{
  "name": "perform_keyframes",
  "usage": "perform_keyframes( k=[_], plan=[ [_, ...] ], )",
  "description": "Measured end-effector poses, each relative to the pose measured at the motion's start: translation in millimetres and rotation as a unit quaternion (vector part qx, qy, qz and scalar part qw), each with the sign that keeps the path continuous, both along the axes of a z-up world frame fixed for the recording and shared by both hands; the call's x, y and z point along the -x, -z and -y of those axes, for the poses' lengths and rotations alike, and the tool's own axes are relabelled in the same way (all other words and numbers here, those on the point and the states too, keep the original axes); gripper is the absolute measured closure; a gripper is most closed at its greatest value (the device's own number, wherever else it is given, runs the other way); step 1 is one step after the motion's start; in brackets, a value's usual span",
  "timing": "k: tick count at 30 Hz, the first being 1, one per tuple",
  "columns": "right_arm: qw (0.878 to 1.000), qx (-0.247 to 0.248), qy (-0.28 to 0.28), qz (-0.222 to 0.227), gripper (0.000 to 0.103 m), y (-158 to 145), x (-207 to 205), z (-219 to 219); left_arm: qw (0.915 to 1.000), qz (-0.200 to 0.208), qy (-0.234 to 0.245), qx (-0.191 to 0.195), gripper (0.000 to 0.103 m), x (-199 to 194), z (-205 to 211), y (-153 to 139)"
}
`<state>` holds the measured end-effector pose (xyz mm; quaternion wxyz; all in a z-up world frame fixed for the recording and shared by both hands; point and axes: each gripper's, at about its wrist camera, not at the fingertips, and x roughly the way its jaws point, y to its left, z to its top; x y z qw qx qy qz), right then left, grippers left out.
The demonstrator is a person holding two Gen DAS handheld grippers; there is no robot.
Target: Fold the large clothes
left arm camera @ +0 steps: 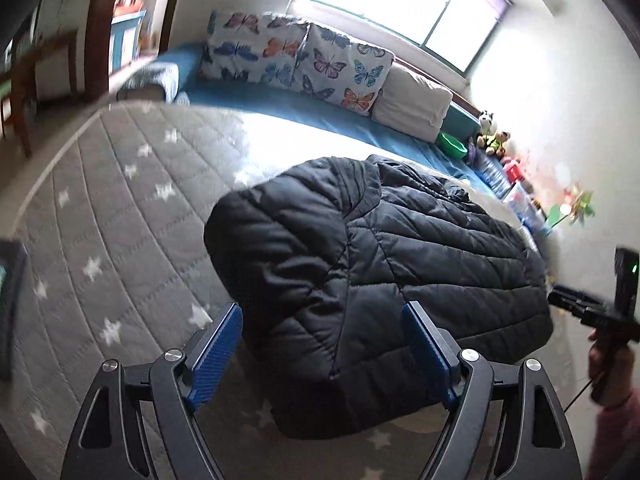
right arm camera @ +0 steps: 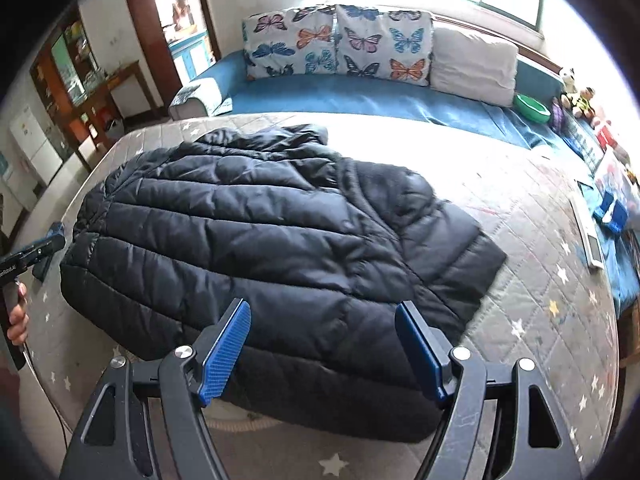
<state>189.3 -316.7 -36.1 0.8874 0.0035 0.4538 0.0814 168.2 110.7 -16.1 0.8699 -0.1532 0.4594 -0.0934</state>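
Note:
A black quilted puffer jacket [left arm camera: 380,272] lies spread on a grey star-patterned quilt [left arm camera: 120,208]; it also shows in the right wrist view [right arm camera: 256,240], with one sleeve lying out to the right [right arm camera: 452,256]. My left gripper [left arm camera: 322,312] is open and empty, its blue pads above the jacket's near edge. My right gripper [right arm camera: 323,308] is open and empty over the jacket's near hem. The right gripper also shows at the far right of the left wrist view [left arm camera: 592,312], and the left gripper at the far left of the right wrist view [right arm camera: 36,252].
Butterfly-print pillows [right arm camera: 340,44] and a white pillow [right arm camera: 472,64] lean at the back on a blue sheet [right arm camera: 360,100]. Toys and a green bowl [right arm camera: 532,108] line the right side. A white remote [right arm camera: 588,236] lies at the right. Wooden furniture [right arm camera: 100,92] stands at left.

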Motion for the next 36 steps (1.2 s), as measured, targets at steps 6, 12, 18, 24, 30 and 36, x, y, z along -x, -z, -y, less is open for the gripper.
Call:
perform_keyframes(
  k=[6, 12, 18, 24, 30, 36],
  plan=[
    [0.998, -0.045, 0.043, -0.006, 0.018, 6.6, 8.0, 40.7, 0.9997, -0.015, -0.003, 0.018, 0.016, 0.9, -5.2, 6.9],
    [0.994, -0.081, 0.072, -0.016, 0.015, 19.1, 14.2, 69.6, 0.999, -0.03, -0.007, 0.033, 0.016, -5.5, -6.0, 15.0],
    [0.985, -0.146, 0.092, -0.025, 0.01, 33.2, 10.8, 95.5, 0.9976, -0.046, -0.008, 0.051, 0.016, -14.8, -6.4, 25.3],
    [0.971, -0.21, 0.107, -0.048, 0.008, 57.4, 1.2, 114.0, 0.9967, -0.055, -0.016, 0.058, 0.016, -23.2, -7.8, 33.3],
    [0.955, -0.275, 0.094, -0.054, 0.005, 75.1, -7.3, 118.0, 0.9955, -0.06, -0.019, 0.071, 0.011, -31.2, -9.5, 38.9],
    [0.949, -0.302, 0.076, -0.057, 0.0, 82.2, -15.4, 116.8, 0.9949, -0.056, -0.024, 0.081, 0.011, -37.4, -13.2, 41.1]
  ],
)
